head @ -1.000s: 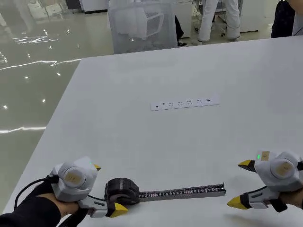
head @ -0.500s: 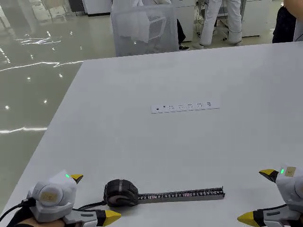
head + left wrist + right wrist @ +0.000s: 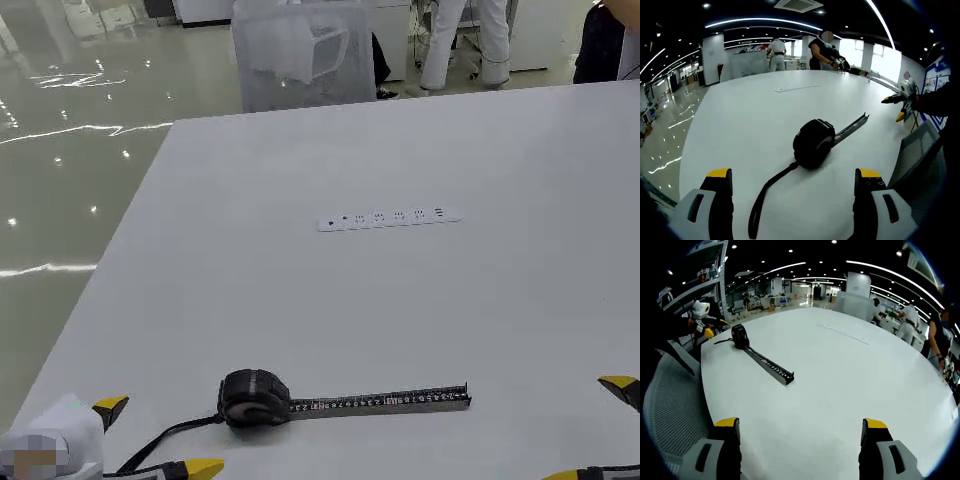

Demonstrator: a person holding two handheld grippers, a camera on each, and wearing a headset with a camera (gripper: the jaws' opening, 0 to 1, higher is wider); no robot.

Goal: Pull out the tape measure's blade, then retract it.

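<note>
White workbench runs wide and mostly bare, w/ a flat power strip mid-table and a mesh chair at the far edge; people stand in the bg. Tape measure sits near the person's edge. Its black case is on the left, and the blade is drawn out flat on the surface to the right, hook end free. A dark strap trails from the case toward the near-left corner.

Vs. a second ago, both grippers have backed off. Left gripper was right beside the case. Now it sits low in the near-left corner of the head view, apart from the case, jaws wide apart and holding nothing. Its own view shows case and strap ahead between the yellow tips, no contact. Right gripper was just off the blade tip. Now it's at the near-right edge, well apart from the hook, jaws likewise spread and empty. Blade extension looks approx unchanged, so it seems to stay out by itself, prob. locked.

For the task: pull-out half looks done, retraction not yet. Next move likely needs a gripper back on the case to free the lock, poss. w/ the other guiding the blade so it doesn't whip.
</note>
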